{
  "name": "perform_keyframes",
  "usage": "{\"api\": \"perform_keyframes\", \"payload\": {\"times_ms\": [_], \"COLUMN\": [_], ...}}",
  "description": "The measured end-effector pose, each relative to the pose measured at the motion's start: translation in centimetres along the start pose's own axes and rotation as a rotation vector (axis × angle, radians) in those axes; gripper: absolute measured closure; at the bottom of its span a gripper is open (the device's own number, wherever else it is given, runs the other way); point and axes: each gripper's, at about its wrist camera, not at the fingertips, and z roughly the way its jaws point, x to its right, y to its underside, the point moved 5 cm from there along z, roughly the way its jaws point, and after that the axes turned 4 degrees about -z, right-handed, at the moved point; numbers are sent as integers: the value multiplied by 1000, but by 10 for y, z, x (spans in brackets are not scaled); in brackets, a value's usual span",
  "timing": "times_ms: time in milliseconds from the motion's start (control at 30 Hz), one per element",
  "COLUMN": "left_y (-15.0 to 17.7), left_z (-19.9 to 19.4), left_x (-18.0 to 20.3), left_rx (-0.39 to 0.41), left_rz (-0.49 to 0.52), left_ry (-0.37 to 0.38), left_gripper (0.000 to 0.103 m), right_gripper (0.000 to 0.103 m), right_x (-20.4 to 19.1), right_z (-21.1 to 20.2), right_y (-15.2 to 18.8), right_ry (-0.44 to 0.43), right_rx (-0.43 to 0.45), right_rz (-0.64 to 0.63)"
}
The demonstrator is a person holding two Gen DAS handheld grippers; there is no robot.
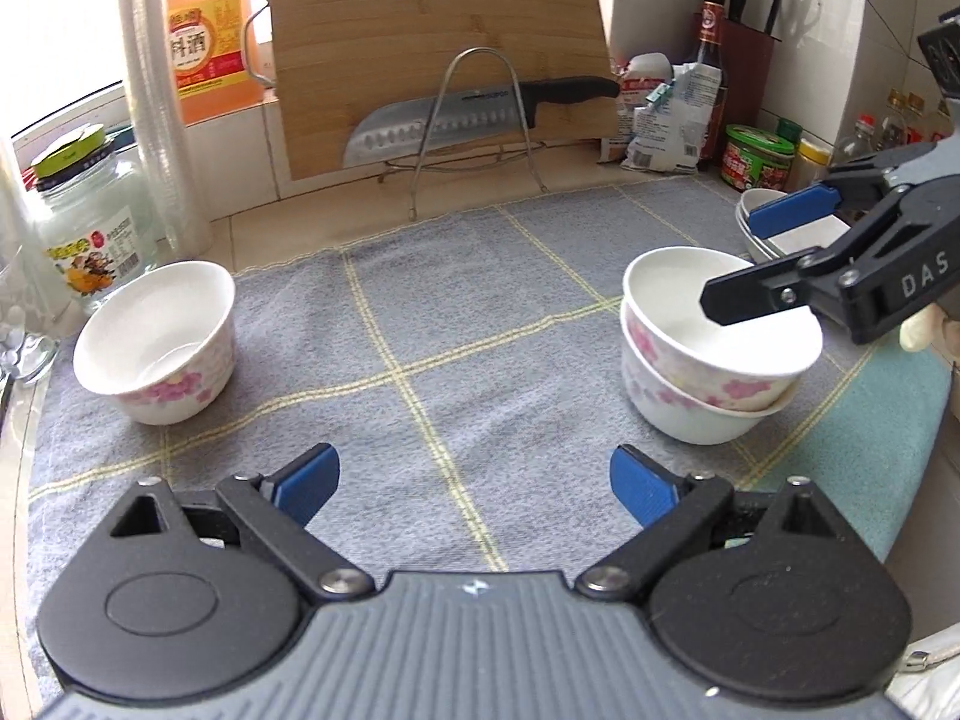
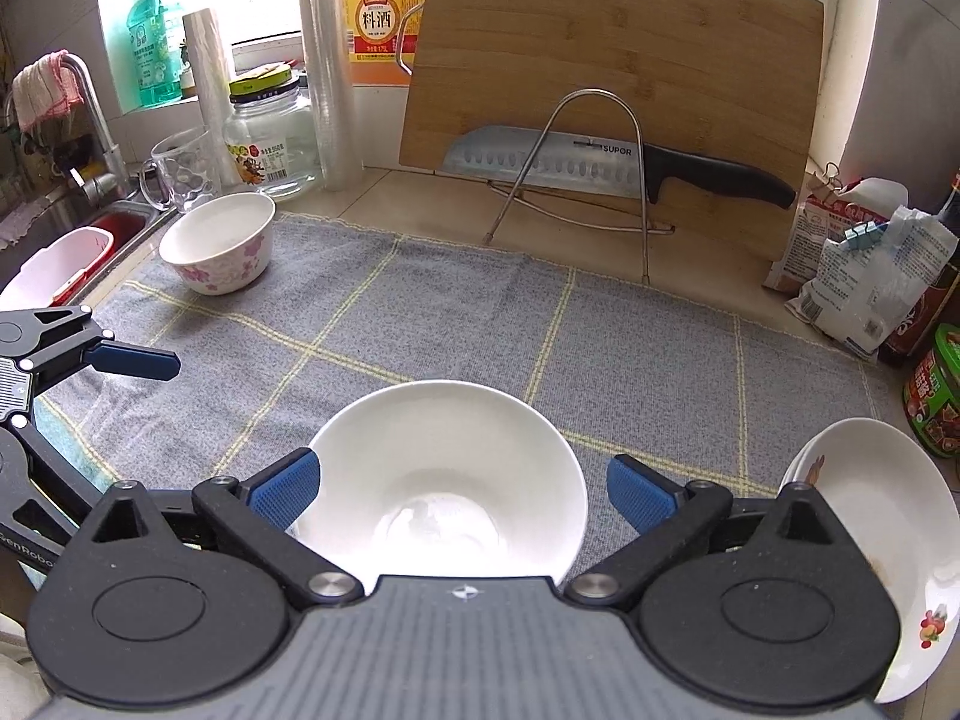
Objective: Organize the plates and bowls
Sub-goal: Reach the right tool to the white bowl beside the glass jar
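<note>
Two white bowls with pink flowers are stacked on the right of the grey cloth. The stack's top bowl sits between my right gripper's open fingers, not clamped. In the left wrist view my right gripper hangs over the stack. A single flowered bowl stands at the cloth's left; it also shows in the right wrist view. My left gripper is open and empty above the cloth's near edge. White plates are stacked at the right, also in the left wrist view.
A cutting board and a big knife lean in a wire rack at the back. A glass jar, cup stack and orange bottle stand at the left. Sauce jars and bags crowd the right corner. A sink lies far left.
</note>
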Motion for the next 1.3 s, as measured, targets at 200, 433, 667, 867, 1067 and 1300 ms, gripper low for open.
{"api": "perform_keyframes", "payload": {"times_ms": [200,433,667,867,1067,1300], "left_y": [6,6,-3,-5,-8,-14], "left_z": [-10,-15,-4,17,34,41], "left_x": [-53,-94,-117,-132,-142,-148], "left_rx": [45,93,122,102,92,100], "left_rz": [-75,-107,-116,-124,-113,-87], "left_ry": [-108,-150,-185,-183,-177,-186], "left_gripper": [6,6,3,3,3,3], "right_gripper": [0,0,0,0,0,0], "right_x": [-29,-73,-103,-119,-125,-139], "right_z": [4,19,35,58,88,125], "right_y": [-29,-59,-90,-110,-129,-151], "right_ry": [-45,-102,-157,-181,-213,-260], "right_rx": [33,36,35,9,-34,-69], "right_rz": [-26,-85,-139,-182,-194,-217]}}
